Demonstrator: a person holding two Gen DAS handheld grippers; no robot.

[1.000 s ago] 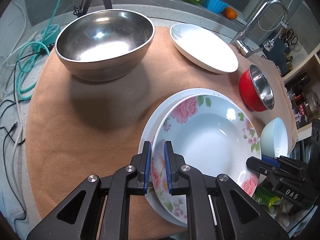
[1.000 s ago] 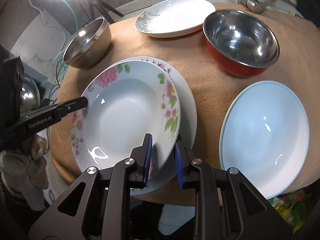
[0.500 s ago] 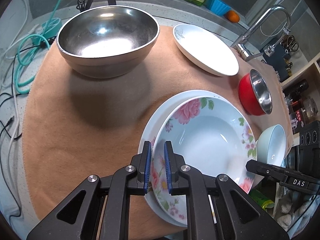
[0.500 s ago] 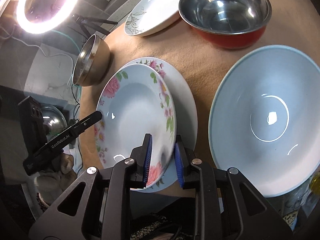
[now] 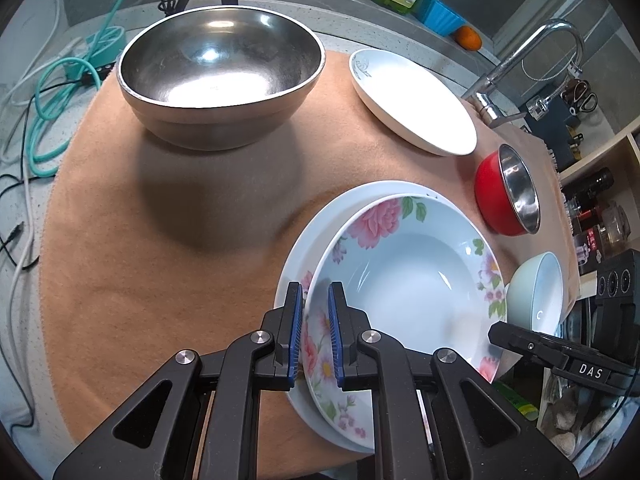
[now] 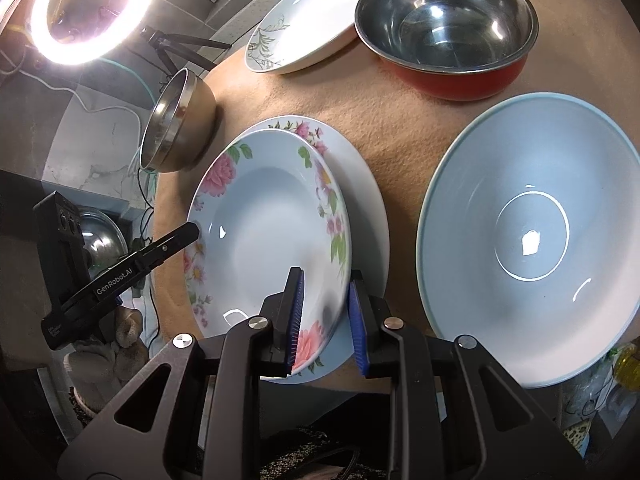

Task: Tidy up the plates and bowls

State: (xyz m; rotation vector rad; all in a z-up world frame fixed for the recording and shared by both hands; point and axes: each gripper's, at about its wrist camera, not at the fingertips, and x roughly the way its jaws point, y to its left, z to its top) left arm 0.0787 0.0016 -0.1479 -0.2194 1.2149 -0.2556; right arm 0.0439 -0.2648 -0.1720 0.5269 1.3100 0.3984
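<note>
A floral deep plate [image 5: 412,280] [image 6: 272,236] lies on a second, larger floral plate [image 5: 320,224] [image 6: 368,200] on the tan cloth. My left gripper [image 5: 314,334] has its jaws on either side of the top plate's near rim, a small gap showing. My right gripper [image 6: 326,316] straddles the opposite rim, its jaws slightly apart from the plate. A large steel bowl [image 5: 220,80] [image 6: 176,124], a white plate [image 5: 412,100] [image 6: 308,20], a red steel-lined bowl [image 5: 508,192] [image 6: 444,28] and a pale blue bowl [image 5: 536,292] [image 6: 528,236] stand around.
A faucet [image 5: 520,64] rises beyond the cloth. Cables [image 5: 44,120] lie left of the cloth. A ring light [image 6: 92,8] on a tripod stands behind the steel bowl. Shelves with bottles [image 5: 596,216] are on the right.
Both grippers stayed at the top floral plate's rim. The right gripper's jaws have opened a little wider. The right wrist view swung toward the pale blue bowl.
</note>
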